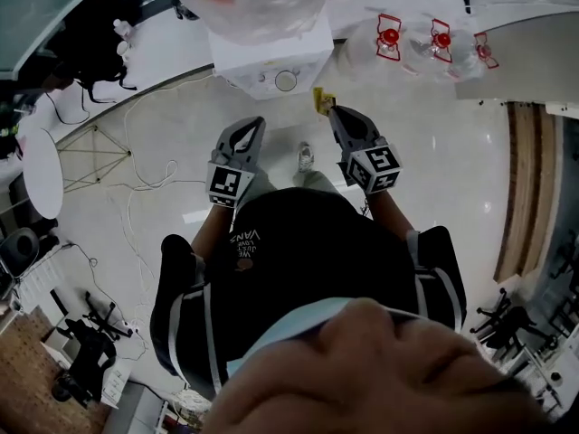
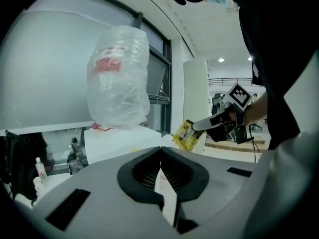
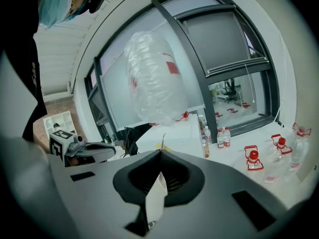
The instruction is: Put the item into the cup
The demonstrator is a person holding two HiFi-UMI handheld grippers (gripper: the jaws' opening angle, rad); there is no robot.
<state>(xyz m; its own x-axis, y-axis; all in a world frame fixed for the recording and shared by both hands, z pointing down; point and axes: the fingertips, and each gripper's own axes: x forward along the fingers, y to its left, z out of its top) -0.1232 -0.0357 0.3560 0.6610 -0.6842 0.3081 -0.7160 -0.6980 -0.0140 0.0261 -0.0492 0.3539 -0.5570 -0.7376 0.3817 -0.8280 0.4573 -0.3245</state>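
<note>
A small yellow packet [image 1: 322, 101] sticks out of the tips of my right gripper [image 1: 332, 110], which is shut on it. In the right gripper view the packet [image 3: 162, 142] shows edge-on as a thin strip between the closed jaws of my right gripper [image 3: 161, 151]. My left gripper [image 1: 261, 124] is held beside it, shut and empty. From the left gripper view, past my left gripper [image 2: 160, 149], the yellow packet [image 2: 188, 135] hangs from the right gripper [image 2: 195, 127]. A round cup [image 1: 286, 80] stands on a white table [image 1: 312, 54] just ahead of both grippers.
A big clear plastic bag [image 1: 253, 3] of stacked items towers on the white table. Water bottles with red caps [image 1: 389, 36] lie on the counter to the right. Cables [image 1: 136, 183] run over the pale floor at left. The person's body fills the lower head view.
</note>
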